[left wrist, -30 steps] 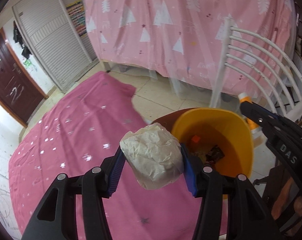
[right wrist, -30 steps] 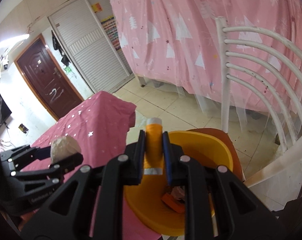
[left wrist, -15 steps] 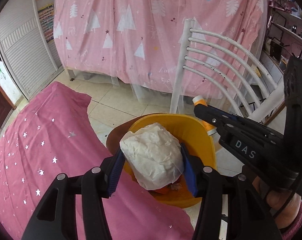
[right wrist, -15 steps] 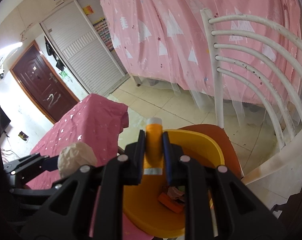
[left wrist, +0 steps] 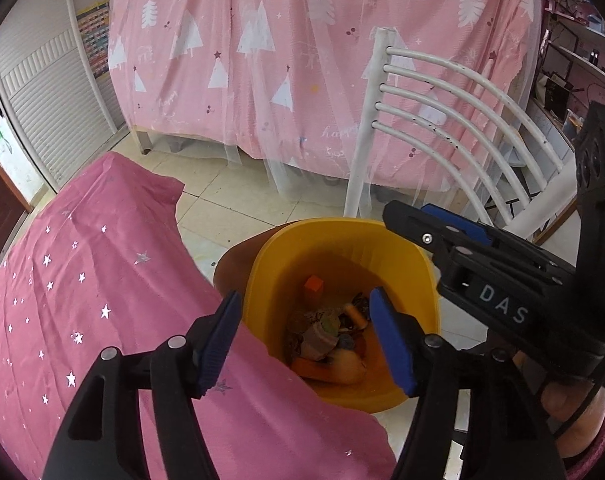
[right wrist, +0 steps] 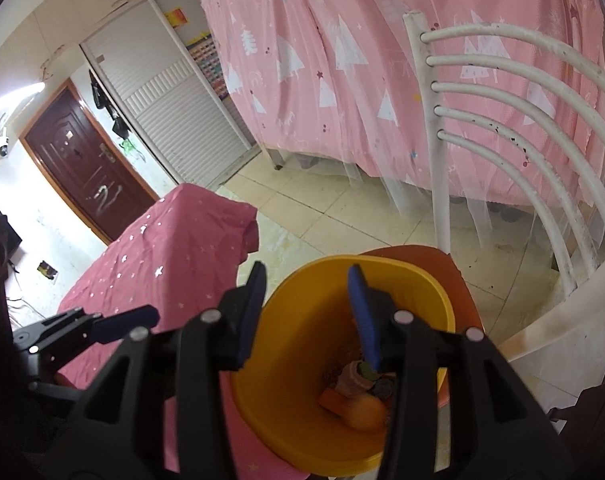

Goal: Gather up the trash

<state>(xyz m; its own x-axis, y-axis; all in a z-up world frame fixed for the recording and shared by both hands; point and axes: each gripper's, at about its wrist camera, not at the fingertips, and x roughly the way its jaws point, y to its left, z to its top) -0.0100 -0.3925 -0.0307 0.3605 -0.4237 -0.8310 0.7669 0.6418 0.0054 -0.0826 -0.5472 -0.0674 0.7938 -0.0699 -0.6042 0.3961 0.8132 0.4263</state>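
You had both grippers poised over the yellow bin [left wrist: 342,248], and neither held anything: the jaws of your left gripper [left wrist: 302,340] were spreading with only the bin's mouth showing between them, and the jaws of your right gripper [right wrist: 306,312] were likewise parting, empty. The trash [left wrist: 326,340] lay in a loose heap at the bottom of the bin, a jumble of crumpled scraps, an orange piece and something rounded and pale orange; what each bit was could not be told for sure. I judged that heap to be light, soft stuff that would crush or slip if you pinched it hard, so any stray piece would best be taken across its middle with a gentle squeeze. The bin itself looked like smooth, stiff moulded plastic with a rounded, tapering wall and a thin rim; that rim seemed the only good place to take hold, and the slick sides would probably slide between the ribbed blue pads. It stood on the brown seat [right wrist: 458,276] of a chair with a white chair back [left wrist: 442,120] of curved metal bars, just beside the table draped in a soft pink cloth [left wrist: 82,280] dotted with small silver stars.
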